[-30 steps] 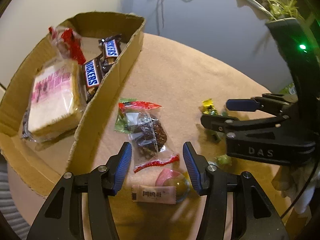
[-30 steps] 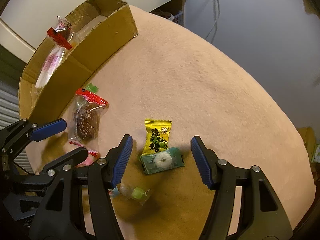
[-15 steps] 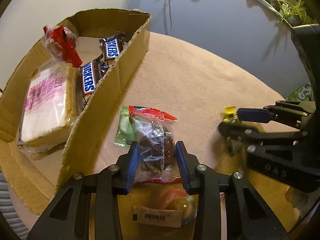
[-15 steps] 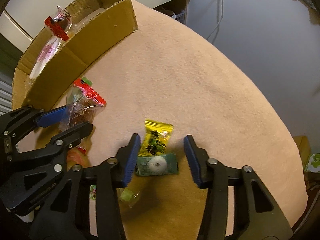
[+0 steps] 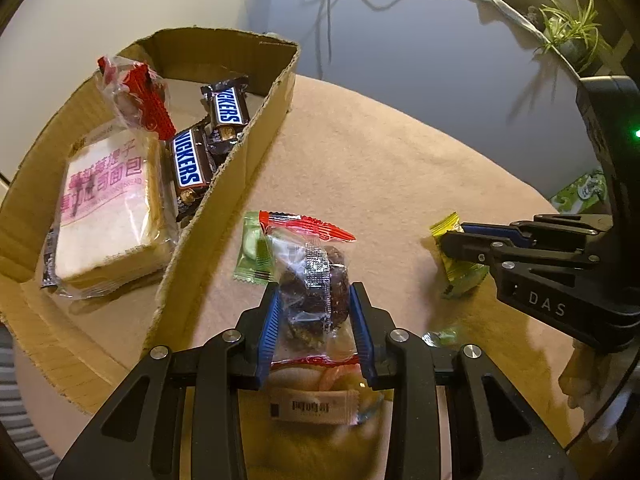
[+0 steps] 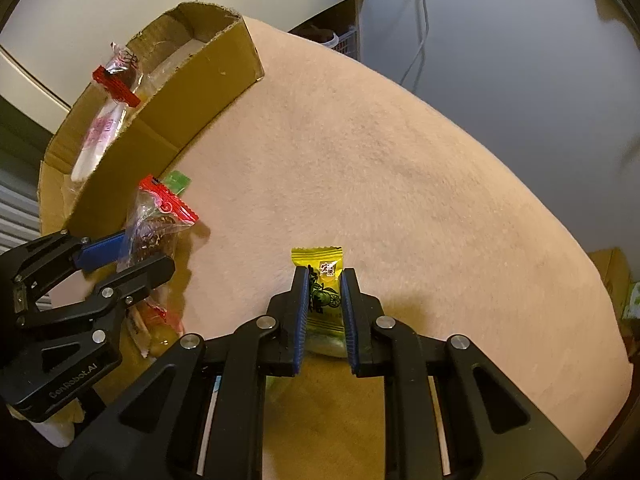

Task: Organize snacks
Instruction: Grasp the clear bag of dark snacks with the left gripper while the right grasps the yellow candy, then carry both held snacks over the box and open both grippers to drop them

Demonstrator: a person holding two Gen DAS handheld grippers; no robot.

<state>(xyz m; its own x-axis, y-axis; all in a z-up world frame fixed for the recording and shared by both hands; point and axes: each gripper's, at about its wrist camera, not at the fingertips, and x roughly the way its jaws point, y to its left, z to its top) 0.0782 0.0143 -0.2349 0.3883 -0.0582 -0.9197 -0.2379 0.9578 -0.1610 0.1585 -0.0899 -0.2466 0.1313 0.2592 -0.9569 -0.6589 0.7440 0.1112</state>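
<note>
Now both tools carry a snack, and the coming move turns on where the cardboard box [image 5: 256,128] lies from each. Left tool [image 5: 316,328]: pads narrowed onto the sides of a clear packet with red sealed ends [image 5: 312,280], dark snack inside; the packet's long axis runs away from the tool, along its fingers, its far end overlapping a small green sachet [image 5: 252,256] on the counter [image 5: 380,168]. Right tool [image 6: 325,312]: jaws closing, with a yellow candy wrapper [image 6: 322,276] between the pads, long axis likewise pointing forward.

The box stands to the left of both tools and farther off. Its near wall is just beside the left tool's packet, whereas the right tool is well apart from it, with the left tool between. The left hand is therefore nearer. Already in the box: a bread pack [image 5: 108,208], two Snickers bars [image 5: 208,140] and another red-sealed packet [image 5: 136,96]. A beige sachet [image 5: 312,406] lies loose beneath the left tool.
</note>
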